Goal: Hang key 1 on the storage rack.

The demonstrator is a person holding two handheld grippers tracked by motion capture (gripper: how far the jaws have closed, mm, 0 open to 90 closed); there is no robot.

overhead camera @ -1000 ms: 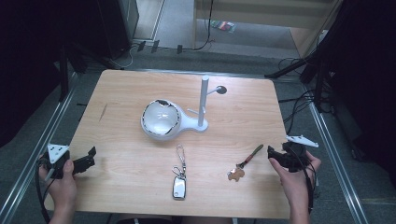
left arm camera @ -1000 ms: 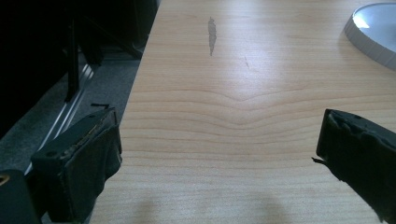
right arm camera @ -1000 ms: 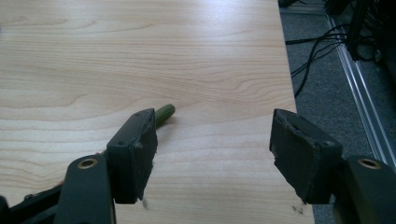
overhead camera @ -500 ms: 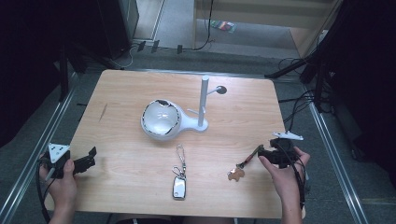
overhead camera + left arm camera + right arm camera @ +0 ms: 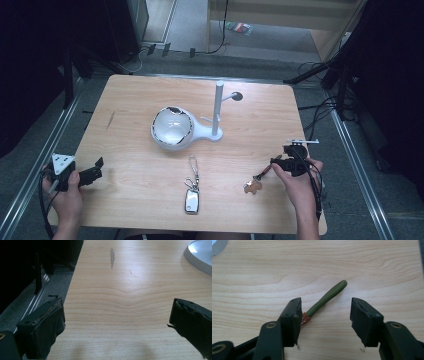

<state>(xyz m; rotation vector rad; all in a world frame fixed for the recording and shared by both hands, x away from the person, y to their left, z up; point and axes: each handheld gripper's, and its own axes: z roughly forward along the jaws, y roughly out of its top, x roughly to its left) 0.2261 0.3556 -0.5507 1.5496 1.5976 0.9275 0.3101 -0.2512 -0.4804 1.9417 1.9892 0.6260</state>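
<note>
While the left gripper (image 5: 92, 174) stays agape, the right gripper (image 5: 324, 315) has advanced, jaws narrowing unclamped around the green strap (image 5: 327, 298).

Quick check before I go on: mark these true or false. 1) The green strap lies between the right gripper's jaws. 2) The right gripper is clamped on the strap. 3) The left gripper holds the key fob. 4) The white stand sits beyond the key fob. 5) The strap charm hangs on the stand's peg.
1) True: the green strap lies between the jaws of the right gripper.
2) False: its jaws have just been closing, but a gap remains.
3) False: the left gripper is open over bare table; the key fob lies apart.
4) True: the white stand is beyond it.
5) False: the charm lies on the table.
</note>
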